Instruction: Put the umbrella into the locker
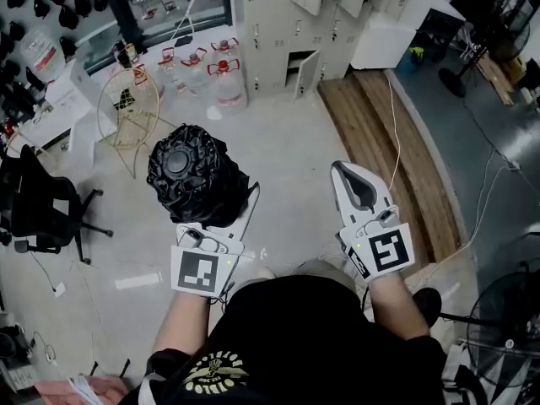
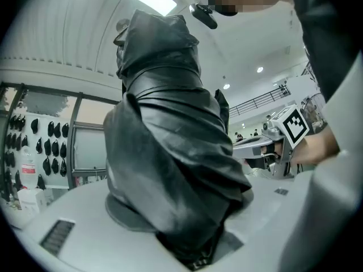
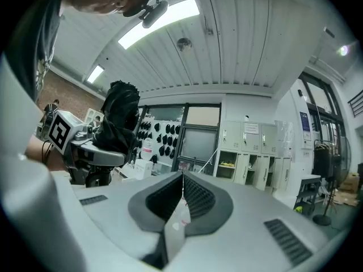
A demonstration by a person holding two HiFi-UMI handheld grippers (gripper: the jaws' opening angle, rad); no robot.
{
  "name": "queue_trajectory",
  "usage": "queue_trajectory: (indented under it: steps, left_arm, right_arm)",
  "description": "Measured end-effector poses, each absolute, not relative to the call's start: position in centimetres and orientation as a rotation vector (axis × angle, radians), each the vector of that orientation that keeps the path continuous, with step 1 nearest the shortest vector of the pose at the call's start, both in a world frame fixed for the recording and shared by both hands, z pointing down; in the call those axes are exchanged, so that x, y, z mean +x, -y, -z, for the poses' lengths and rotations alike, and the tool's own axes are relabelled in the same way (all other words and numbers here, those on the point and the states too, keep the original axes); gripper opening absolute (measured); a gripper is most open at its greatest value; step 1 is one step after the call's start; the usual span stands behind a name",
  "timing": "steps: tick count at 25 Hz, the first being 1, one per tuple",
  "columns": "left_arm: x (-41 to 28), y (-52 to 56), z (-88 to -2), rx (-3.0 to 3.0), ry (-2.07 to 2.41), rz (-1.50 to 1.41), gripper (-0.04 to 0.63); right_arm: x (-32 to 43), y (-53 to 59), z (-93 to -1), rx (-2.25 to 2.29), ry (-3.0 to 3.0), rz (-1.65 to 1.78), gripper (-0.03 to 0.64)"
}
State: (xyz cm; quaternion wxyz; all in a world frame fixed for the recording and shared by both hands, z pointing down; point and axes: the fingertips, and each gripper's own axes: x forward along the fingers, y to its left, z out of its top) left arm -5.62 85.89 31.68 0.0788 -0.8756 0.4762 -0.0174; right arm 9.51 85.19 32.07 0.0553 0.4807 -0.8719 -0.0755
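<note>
A: Your left tool [image 1: 215, 216] is clamped on the folded black umbrella [image 1: 192, 175], which stands upright just ahead of your body. Your right tool [image 1: 350, 180] has its jaws together on nothing.

B: That bundle sits bulky and tall above the jaws. It looks pinched only near its lower end, so I'd judge a quick swing could tip it or let it slide out.

A: The floor straight ahead of you is open. To your right, the wooden boards [image 1: 380, 133] and a cable [image 1: 394, 116] could catch your foot.

B: On the left, keep off the wire stand [image 1: 126, 112] and the water bottles [image 1: 221, 67].

A: Far ahead, the locker [image 1: 295, 66] is open, its door ajar. The opening looks small, so the umbrella may snag on the frame unless you feed it in endways.
</note>
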Motion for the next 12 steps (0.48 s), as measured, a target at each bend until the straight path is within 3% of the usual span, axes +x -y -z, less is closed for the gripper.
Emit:
queue_trajectory:
  steps: [12]
  left_arm:
    - [-7.6,-81.7,-31.4,-2.612,-1.444,0.125,0.275]
  right_arm:
    - [9.6,-80.7,-31.6,1.492,2.636,0.209,0.029]
